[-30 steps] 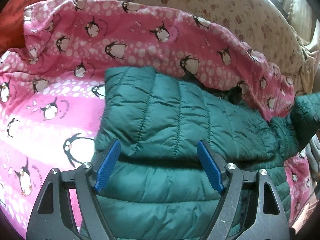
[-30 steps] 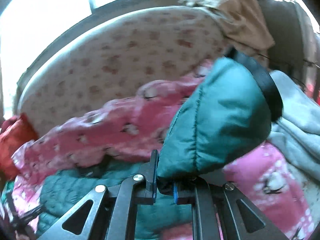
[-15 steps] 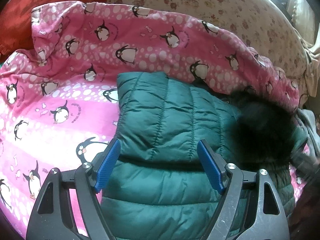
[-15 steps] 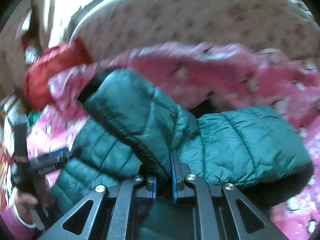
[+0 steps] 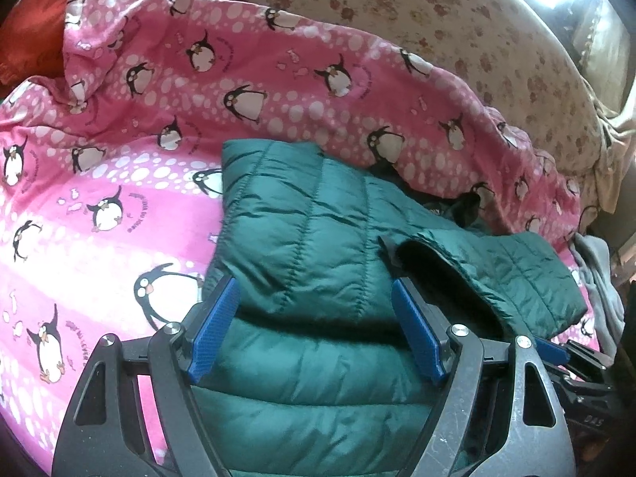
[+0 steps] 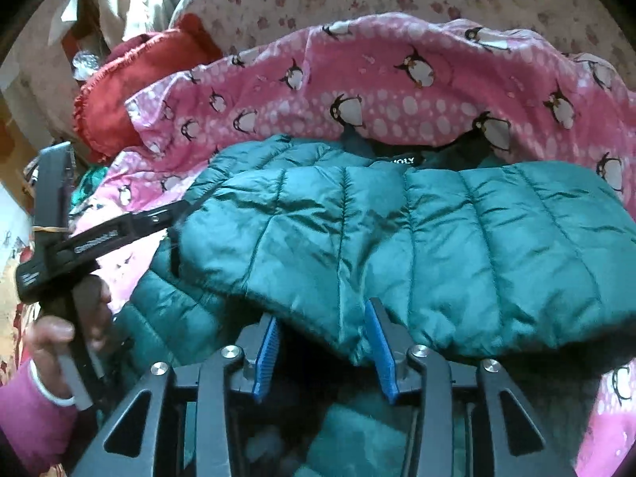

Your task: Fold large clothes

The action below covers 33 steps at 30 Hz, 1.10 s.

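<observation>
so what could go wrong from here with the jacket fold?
1. The right gripper has just been opening, and the sleeve edge lies between its pads; pulling back could snag it and drag the sleeve off the jacket.
2. The puffy sleeve may spring open, since the open left gripper isn't clamping anything.
3. The blanket underneath is rumpled, so the stack may slide or tilt.

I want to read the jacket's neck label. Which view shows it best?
The right wrist view: the black neck label faces the camera at the green jacket collar, though its lettering is partly hidden. The left wrist view shows only dark lining there, no label.
</observation>
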Tool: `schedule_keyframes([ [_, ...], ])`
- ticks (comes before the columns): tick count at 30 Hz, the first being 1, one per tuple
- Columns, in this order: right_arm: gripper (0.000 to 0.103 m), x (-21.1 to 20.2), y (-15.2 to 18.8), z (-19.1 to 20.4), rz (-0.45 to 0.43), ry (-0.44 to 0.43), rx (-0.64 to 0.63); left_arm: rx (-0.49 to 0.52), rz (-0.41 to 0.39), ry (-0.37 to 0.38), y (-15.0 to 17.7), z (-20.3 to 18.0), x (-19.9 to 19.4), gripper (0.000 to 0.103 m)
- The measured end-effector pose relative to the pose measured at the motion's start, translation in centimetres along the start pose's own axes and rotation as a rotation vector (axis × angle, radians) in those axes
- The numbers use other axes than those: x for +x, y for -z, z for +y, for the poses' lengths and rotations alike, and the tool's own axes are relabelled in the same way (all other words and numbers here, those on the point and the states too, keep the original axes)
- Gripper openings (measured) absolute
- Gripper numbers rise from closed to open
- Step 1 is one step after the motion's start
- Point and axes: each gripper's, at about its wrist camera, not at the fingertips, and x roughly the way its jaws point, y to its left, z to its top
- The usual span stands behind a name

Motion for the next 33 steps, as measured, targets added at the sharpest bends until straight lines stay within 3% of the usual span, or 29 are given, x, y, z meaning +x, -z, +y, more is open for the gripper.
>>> schedule_keyframes([
  [6, 0.042, -2.6, 1.4, -1.1, -0.026, -0.030, 0.026, -0.036, 0.022, 0.065, 0.2, -0.6, -0.3, 0.080],
  [12, 0.042, -6.2, 2.9, -4.2, -0.071, 0.007, 0.097, -0.073, 0.062, 0.138, 0.8, -2.2, -0.2, 0.080],
  [16, 0.042, -8.6, 3.6, -6.2, -0.109, 0.022, 0.150, -0.050, 0.125, 0.173, 1.4, -4.7, 0.8, 0.080],
  [22, 0.042, -10.9, 4.6, -8.4, -0.141, 0.034, 0.211, 0.051, 0.143, 0.158, 2.7, -7.9, 1.9, 0.079],
  [23, 0.042, -11.2, 4.7, -8.6, -0.146, 0.040, 0.215, 0.067, 0.127, 0.146, 2.9, -8.3, 1.8, 0.070],
  [24, 0.042, -11.4, 4.8, -8.7, -0.153, 0.045, 0.218, 0.083, 0.111, 0.141, 2.9, -8.6, 1.7, 0.055],
  [27, 0.042, -12.3, 4.8, -9.0, -0.181, 0.060, 0.227, 0.132, 0.091, 0.135, 2.5, -9.1, 1.2, 0.027],
  [30, 0.042, -12.8, 4.6, -9.4, -0.201, 0.094, 0.235, 0.149, 0.040, 0.132, 1.2, -9.0, 0.1, 0.018],
  [33, 0.042, -12.8, 3.8, -10.0, -0.218, 0.110, 0.265, 0.153, -0.016, 0.127, -0.4, -8.4, -1.2, 0.015],
])
